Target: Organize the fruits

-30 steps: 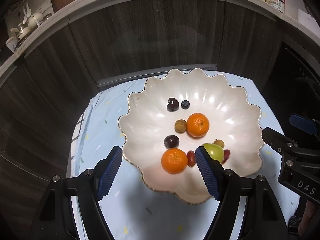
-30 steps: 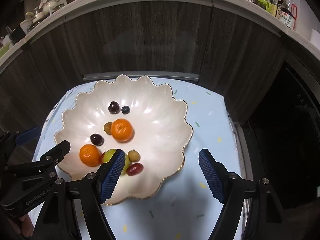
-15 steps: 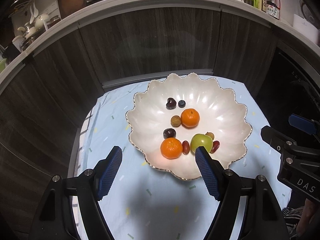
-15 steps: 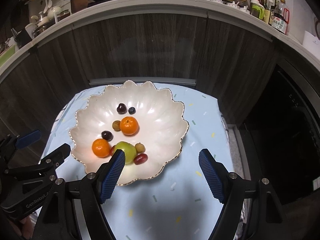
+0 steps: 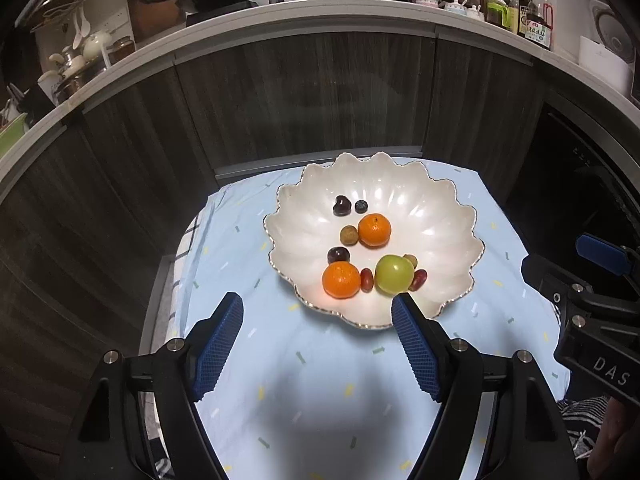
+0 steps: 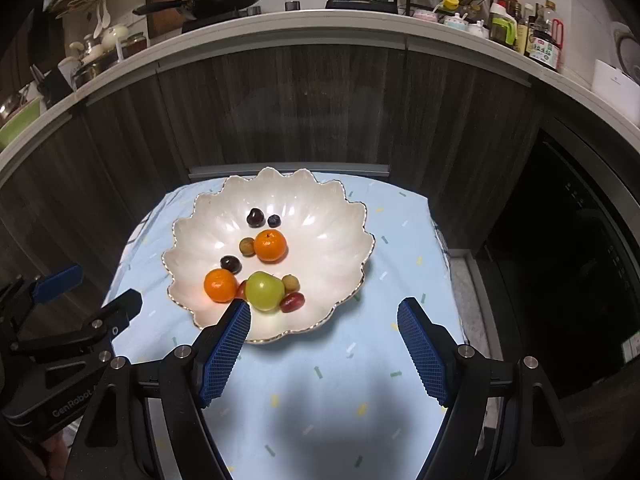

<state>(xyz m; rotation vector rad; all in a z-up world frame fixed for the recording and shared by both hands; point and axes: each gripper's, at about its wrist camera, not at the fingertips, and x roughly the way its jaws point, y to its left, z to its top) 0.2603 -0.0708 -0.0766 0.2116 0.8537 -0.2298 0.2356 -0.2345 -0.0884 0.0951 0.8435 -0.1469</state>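
Pearly white scalloped ceramic bowl [image 5: 452, 216] is sitting on the pale blue cloth [image 5: 312, 392], cradling every fruit. I'm holding the left gripper [image 5: 318, 344] and right gripper [image 6: 324, 348] wide apart, both empty. I'm watching that gilt rim: clipping it risks rolling the green apple [image 6: 264, 290]. Open cloth nearside.

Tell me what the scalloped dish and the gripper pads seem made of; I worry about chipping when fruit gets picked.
The scalloped dish looks like glazed ceramic or porcelain: pearly white, glossy highlights, a thin gold-toned rim. Glass cannot be ruled out. The left gripper pads look like blue rubber or soft plastic: matte, with a fine grid texture. The right gripper looks the same.
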